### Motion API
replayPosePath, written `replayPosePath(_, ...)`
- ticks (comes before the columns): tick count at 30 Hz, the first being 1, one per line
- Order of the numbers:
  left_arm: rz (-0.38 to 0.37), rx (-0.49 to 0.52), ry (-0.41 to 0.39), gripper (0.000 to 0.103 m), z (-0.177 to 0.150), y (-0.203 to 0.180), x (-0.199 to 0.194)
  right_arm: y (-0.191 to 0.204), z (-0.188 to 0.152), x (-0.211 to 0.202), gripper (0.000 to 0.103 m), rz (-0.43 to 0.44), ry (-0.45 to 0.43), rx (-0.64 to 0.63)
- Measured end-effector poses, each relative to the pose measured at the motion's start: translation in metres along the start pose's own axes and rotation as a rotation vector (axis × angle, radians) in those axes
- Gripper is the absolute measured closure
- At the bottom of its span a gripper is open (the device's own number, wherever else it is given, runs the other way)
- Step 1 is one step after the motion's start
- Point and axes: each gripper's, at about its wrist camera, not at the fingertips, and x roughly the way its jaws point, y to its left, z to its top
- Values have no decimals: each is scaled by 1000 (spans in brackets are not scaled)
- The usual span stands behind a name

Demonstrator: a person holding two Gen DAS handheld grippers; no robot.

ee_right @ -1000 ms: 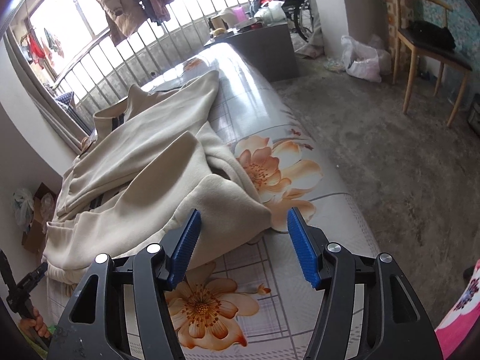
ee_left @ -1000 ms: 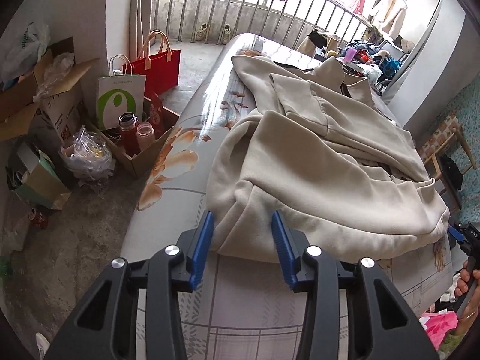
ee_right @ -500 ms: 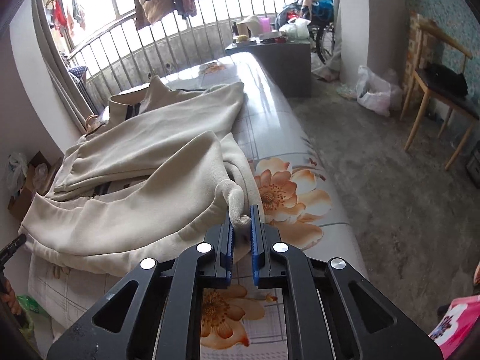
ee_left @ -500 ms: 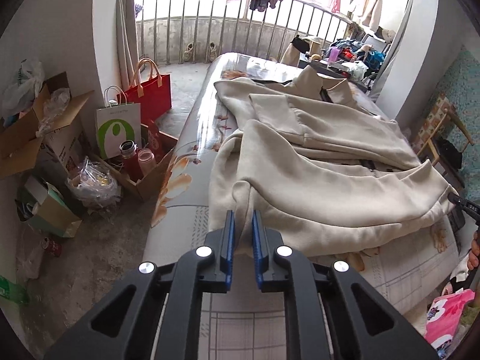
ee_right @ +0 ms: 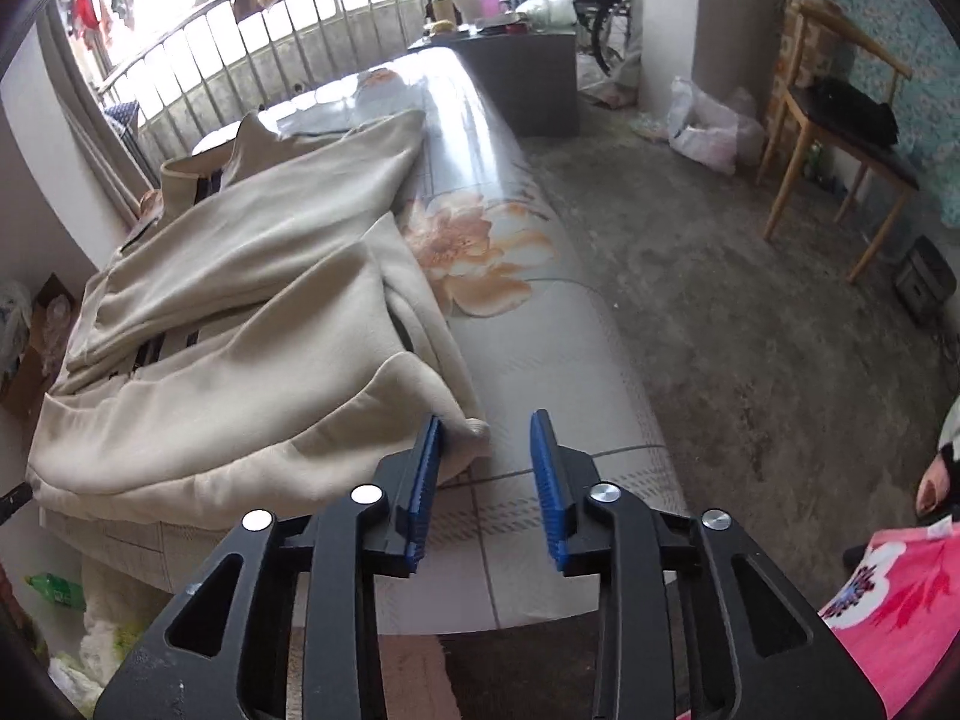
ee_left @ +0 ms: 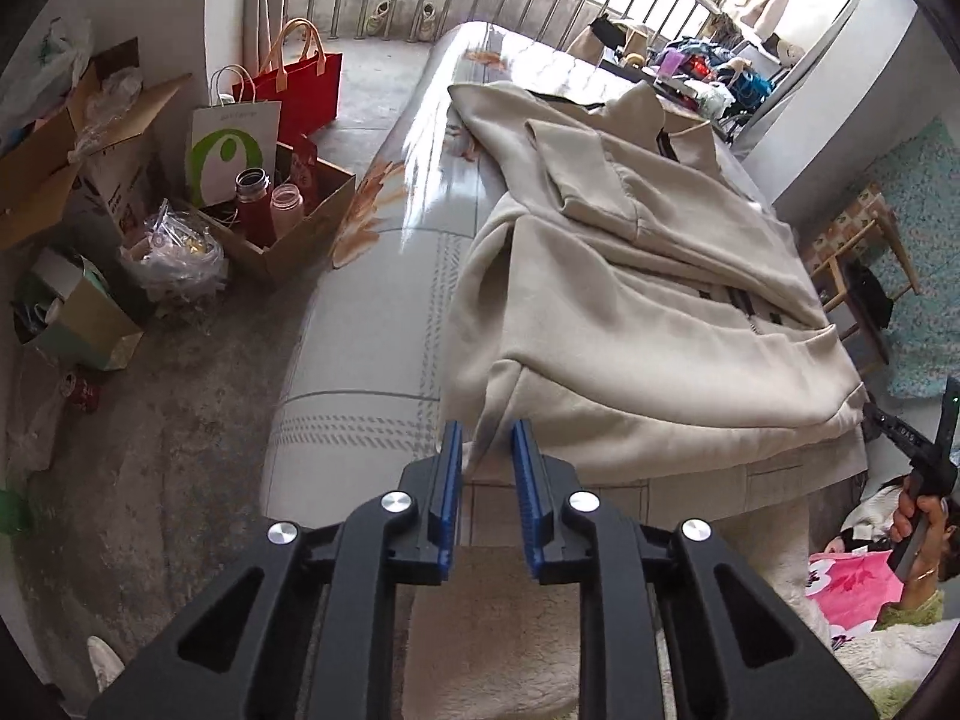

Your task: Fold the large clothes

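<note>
Across the floral-print bed the bulky cream fleece jacket lies doubled over, and your left gripper and right gripper have just opened, releasing its near corners, so this fold is set.

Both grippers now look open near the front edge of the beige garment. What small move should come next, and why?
Probably draw both grippers back, then re-grasp for the next fold. The left gripper and right gripper stand open; the beige garment lies doubled on the table, its corner just off the right gripper's left pad, so the fold seems released.
</note>
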Motion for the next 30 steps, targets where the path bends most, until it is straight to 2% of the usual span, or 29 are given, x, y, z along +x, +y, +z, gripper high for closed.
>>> replayPosePath(3,-20,26,-79,83,4,-2,-16,7,10,-20,57,-42,-97,-24)
replayPosePath(6,-83,50,-97,75,13,-15,-11,34,18,-24,53,45,-123,-94)
replayPosePath(9,-111,94,-55,70,27,-42,17,71,22,-5,51,129,-97,-189)
replayPosePath(13,-13,166,-25,70,38,-70,52,105,29,30,51,111,-51,-271)
replayPosePath(16,61,221,-27,70,41,-80,71,115,32,50,57,95,-20,-296)
replayPosePath(18,76,242,-13,70,40,-80,81,116,28,62,72,68,14,-304)
replayPosePath(20,95,275,-38,71,38,-82,82,116,26,68,73,73,18,-301)
replayPosePath(22,118,302,-55,75,36,-85,84,117,26,68,85,70,13,-317)
replayPosePath(23,117,308,-63,81,34,-84,84,114,25,65,95,64,10,-321)
replayPosePath(24,112,312,-70,90,34,-85,84,114,25,65,100,64,9,-325)
replayPosePath(26,111,322,-82,99,34,-87,84,116,26,65,102,61,8,-335)
replayPosePath(28,85,311,-99,101,37,-88,76,117,26,57,103,59,-14,-337)
replayPosePath(30,53,289,-134,101,43,-87,59,116,31,37,103,58,-73,-317)
